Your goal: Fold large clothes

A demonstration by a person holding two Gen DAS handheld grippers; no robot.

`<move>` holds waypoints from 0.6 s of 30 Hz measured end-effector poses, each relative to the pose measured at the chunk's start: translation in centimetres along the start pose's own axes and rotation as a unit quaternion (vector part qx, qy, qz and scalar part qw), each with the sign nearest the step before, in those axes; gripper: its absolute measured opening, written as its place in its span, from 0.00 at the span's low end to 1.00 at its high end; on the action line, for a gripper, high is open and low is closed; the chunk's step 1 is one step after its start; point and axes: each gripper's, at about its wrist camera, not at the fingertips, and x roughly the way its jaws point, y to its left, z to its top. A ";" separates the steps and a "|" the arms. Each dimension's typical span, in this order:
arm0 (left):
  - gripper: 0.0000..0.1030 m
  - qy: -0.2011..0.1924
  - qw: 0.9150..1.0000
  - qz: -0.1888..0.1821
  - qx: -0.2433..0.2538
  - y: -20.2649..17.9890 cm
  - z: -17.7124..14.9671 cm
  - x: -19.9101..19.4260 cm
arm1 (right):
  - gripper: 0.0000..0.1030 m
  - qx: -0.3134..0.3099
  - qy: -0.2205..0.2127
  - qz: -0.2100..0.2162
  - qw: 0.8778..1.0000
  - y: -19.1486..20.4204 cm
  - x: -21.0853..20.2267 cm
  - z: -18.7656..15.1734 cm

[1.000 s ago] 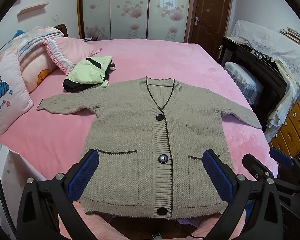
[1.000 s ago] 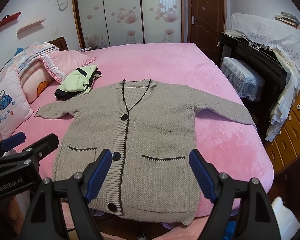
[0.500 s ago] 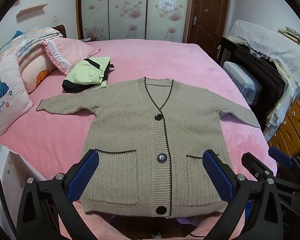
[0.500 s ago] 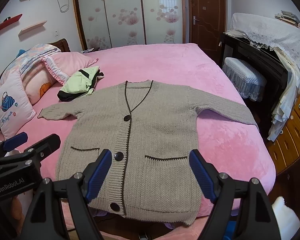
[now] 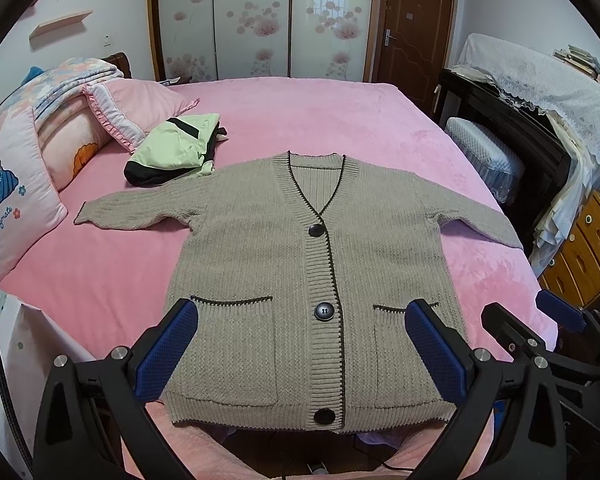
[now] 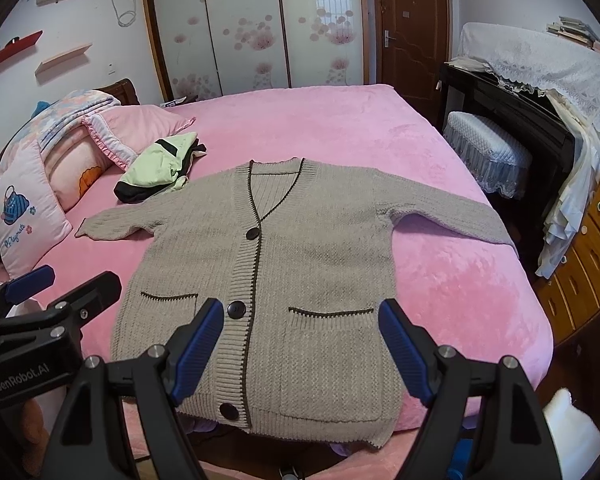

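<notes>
Nothing's folded yet, looks like the very start: the beige knit cardigan [image 5: 300, 280] lies flat, buttoned, sleeves spread wide on the pink bed [image 5: 340, 120]. Left gripper [image 5: 300, 354] and right gripper [image 6: 300, 354] both hover wide open, empty. Next probably means grabbing a sleeve.

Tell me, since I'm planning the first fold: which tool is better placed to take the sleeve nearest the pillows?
Left. The left tool hangs open nearer that sleeve; the right tool sits farther away.
</notes>
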 end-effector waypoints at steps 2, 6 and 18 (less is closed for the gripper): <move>1.00 0.001 1.000 0.000 0.001 -0.1 0.0 0.0 | 0.78 0.001 0.001 0.001 1.000 0.0 0.0 -0.1; 1.00 0.002 1.000 0.002 0.003 -0.2 -0.1 0.2 | 0.78 0.001 0.001 0.002 1.000 0.0 0.2 -0.2; 1.00 0.019 1.000 0.000 0.005 -0.2 -0.2 1.0 | 0.78 0.009 0.006 0.004 1.000 -0.6 0.5 -0.6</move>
